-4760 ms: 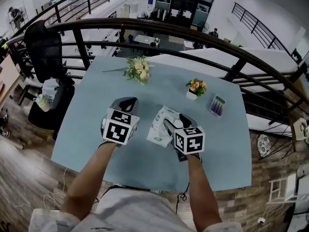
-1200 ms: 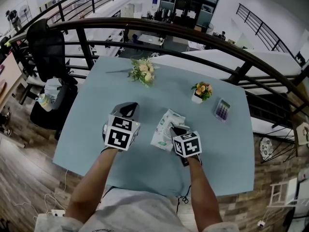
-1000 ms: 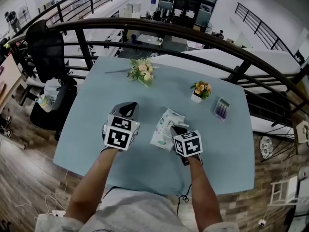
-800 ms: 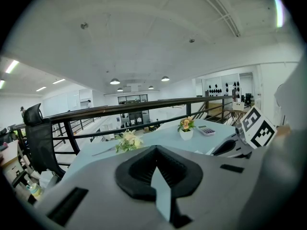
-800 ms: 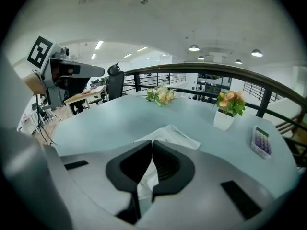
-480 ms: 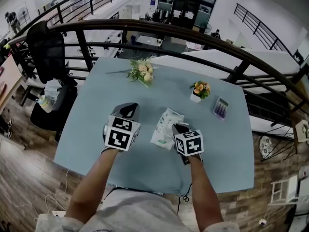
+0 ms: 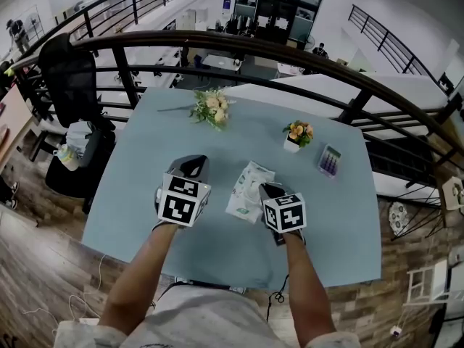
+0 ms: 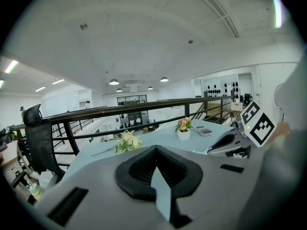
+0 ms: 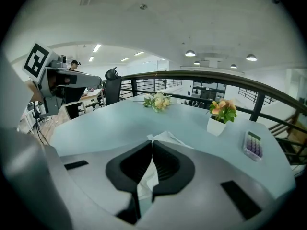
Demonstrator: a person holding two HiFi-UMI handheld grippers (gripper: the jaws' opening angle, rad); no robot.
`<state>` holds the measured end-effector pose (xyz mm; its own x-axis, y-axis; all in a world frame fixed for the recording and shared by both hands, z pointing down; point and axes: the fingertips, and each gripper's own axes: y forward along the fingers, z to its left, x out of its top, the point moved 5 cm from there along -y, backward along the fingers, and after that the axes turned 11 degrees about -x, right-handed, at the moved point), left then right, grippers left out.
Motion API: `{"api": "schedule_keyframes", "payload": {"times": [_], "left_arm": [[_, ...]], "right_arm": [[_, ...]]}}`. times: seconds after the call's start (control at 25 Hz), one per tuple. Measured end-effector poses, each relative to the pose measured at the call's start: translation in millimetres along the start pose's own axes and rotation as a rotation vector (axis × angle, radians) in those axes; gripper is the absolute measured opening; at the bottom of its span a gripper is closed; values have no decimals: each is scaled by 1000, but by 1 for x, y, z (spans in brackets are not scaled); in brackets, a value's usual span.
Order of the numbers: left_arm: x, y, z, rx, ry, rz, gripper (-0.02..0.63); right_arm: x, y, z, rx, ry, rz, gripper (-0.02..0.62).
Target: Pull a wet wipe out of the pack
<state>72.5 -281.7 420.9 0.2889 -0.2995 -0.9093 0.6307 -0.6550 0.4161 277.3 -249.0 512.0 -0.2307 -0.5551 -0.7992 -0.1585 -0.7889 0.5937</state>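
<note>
Two pairs of jaws are closed: the right gripper (image 9: 152, 145) on a wet wipe (image 9: 147, 178), the left gripper (image 8: 154, 150) on nothing.

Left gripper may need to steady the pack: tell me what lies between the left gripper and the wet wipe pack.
Nothing: the head view shows only bare table between the left gripper and the wet wipe pack.

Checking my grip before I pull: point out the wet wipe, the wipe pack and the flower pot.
wet wipe (image 9: 147, 178): right gripper view, white fold inside the grip.
wipe pack (image 7: 243, 193): head view, middle of its top face.
flower pot (image 7: 291, 144): head view, side of the white pot.
</note>
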Motion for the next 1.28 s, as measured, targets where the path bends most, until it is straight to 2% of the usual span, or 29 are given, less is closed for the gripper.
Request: {"api": "schedule_keyframes", "payload": {"times": [0.68,1.28], "left_arm": [[1,-8,-4,-11,1,-11,-6],[5,-10,0,-17,8,-22,-6]], "right_arm": [[14,-15,0,-48,25,-43,14],[43,-25,-2,-70,57,-118,14]]}}
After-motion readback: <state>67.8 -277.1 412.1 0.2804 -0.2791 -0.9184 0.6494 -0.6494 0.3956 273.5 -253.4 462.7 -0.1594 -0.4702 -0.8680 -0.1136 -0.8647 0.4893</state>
